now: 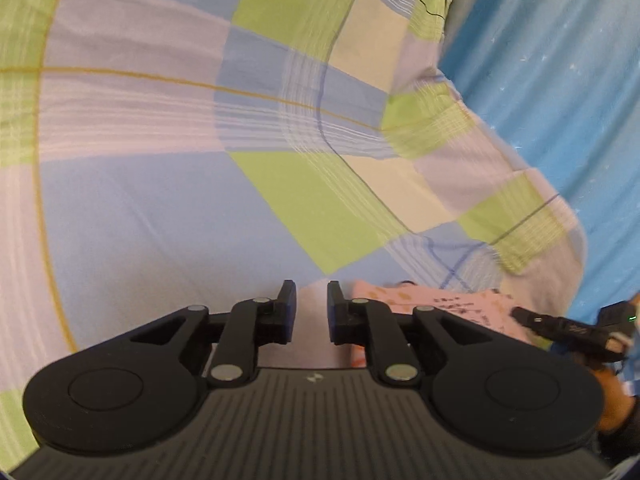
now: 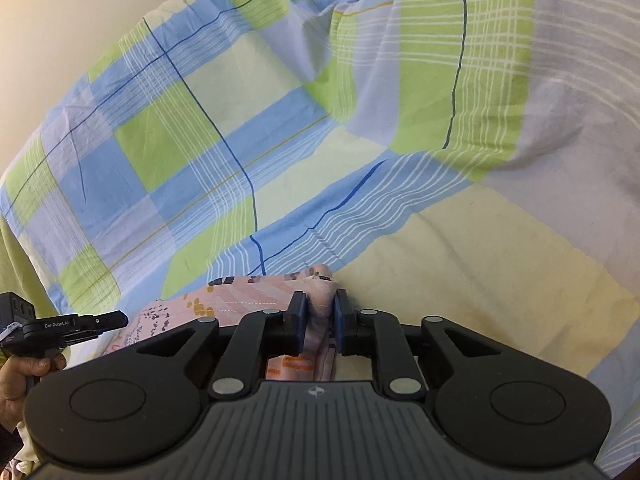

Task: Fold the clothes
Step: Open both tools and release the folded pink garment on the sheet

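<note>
The right tool (image 2: pixel 319 312) is pinching the pink garment (image 2: pixel 240 300) on the checked bedsheet (image 2: pixel 480 240); the left tool (image 1: pixel 311 304), at nine o'clock, is gaping, unladen.

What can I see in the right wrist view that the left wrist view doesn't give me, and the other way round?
Only the right wrist view shows the right gripper pinching a bunched fold of the pink patterned garment, a cream wall at upper left, and the left gripper from the side with the hand holding it.

Only the left wrist view shows the left gripper open with nothing between its fingers, and a wide blue curtain on the right.

Both show the checked bedsheet and the pink garment lying on it.
</note>
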A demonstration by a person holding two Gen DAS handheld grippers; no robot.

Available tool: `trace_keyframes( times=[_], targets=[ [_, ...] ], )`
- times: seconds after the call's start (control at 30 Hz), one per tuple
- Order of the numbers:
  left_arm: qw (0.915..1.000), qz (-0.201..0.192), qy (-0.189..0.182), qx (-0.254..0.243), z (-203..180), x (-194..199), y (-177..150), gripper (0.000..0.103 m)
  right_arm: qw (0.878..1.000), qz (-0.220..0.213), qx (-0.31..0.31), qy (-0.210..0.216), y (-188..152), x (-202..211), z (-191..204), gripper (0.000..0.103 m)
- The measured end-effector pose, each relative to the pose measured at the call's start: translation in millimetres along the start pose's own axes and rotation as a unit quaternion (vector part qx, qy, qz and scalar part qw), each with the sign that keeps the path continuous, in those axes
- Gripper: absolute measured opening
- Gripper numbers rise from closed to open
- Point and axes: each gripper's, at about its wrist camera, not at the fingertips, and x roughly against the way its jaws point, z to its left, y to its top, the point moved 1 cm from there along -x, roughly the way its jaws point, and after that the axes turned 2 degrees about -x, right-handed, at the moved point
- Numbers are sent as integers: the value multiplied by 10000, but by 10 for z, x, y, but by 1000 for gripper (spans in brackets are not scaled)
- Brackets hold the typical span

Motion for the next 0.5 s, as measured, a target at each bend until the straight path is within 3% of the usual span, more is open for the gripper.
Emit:
trace_keyframes(
  times=[0.07, 0.2, 0.3, 0.33, 0.37, 0.43, 0.5],
  targets=[
    [9996, 192, -226, 15, -31, -91, 18, 28, 10000, 15, -57, 71, 5, -9, 8, 25],
    [9976, 585, -331, -175, -141, -246, 26, 28, 10000, 64, 7, 70, 1, -12, 51, 26],
    [9956, 779, -371, -373, -266, -285, -16, 24, 9999, 96, -9, 110, -7, 4, 63, 26],
    [9945, 848, -352, -508, -315, -298, -43, 9, 9999, 107, -25, 118, -8, -1, 64, 26],
    [9940, 821, -316, -646, -360, -286, -59, 0, 9998, 123, -49, 113, -7, -8, 64, 24],
    [9936, 625, -233, -914, -446, -229, -74, 0, 9999, 139, -73, 70, 3, -13, 73, 6],
    [9949, 218, -230, -960, -466, -109, -28, 0, 10000, -57, 43, 47, 43, 62, 114, 5]
  ],
)
